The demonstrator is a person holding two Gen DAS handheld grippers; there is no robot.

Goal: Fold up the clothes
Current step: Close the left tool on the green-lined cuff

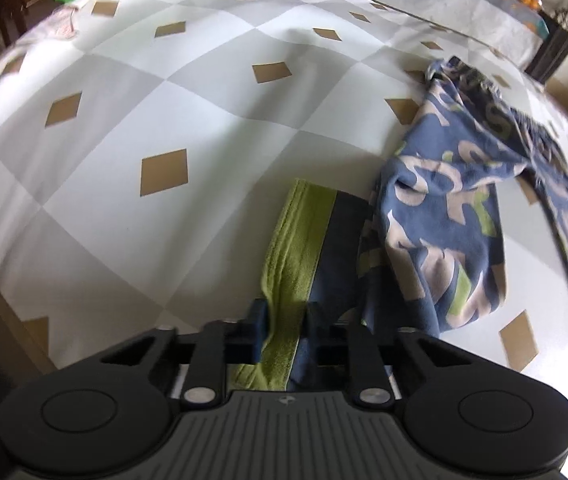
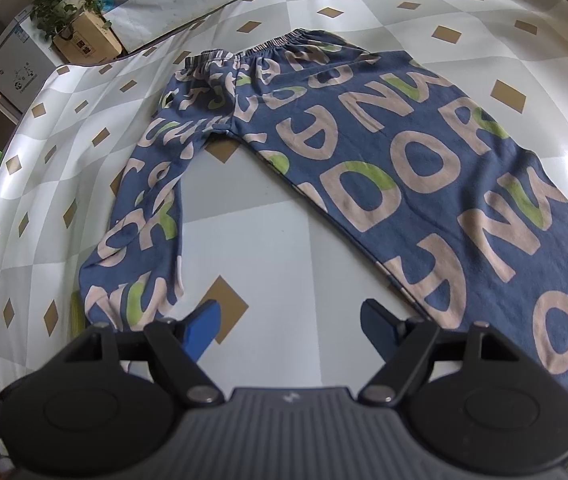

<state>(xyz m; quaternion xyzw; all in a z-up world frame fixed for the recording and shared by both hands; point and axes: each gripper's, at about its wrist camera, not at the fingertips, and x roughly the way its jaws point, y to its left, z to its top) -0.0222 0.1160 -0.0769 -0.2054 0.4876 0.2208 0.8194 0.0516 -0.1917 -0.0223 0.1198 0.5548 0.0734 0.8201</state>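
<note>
**Trousers, one pair, spread for folding**

Item: trousers (image 2: 384,152), blue with big pale and green letters. They lie flat on the desk (image 2: 252,240), which wears a checked cloth. The waistband is toward the far edge, and the two legs run back toward me and part in a V.

My left tongs (image 1: 284,320): clenched on the green cuff (image 1: 296,248) at the end of one leg. The cloth sits pinched between the pads, and the leg beyond it is bunched and twisted.

My right tongs (image 2: 288,328): released, jaws wide, nothing between them. They hang over bare cloth in the gap between the legs, with the other leg just beside them.

Handling, by my judgement: soft, light knit that is limp, not fragile, and likely to sag and crease when lifted. I think it is best taken at firm edges such as the cuff hem or the elastic waistband. The right tongs would want the matching cuff, so both legs travel evenly.
</note>
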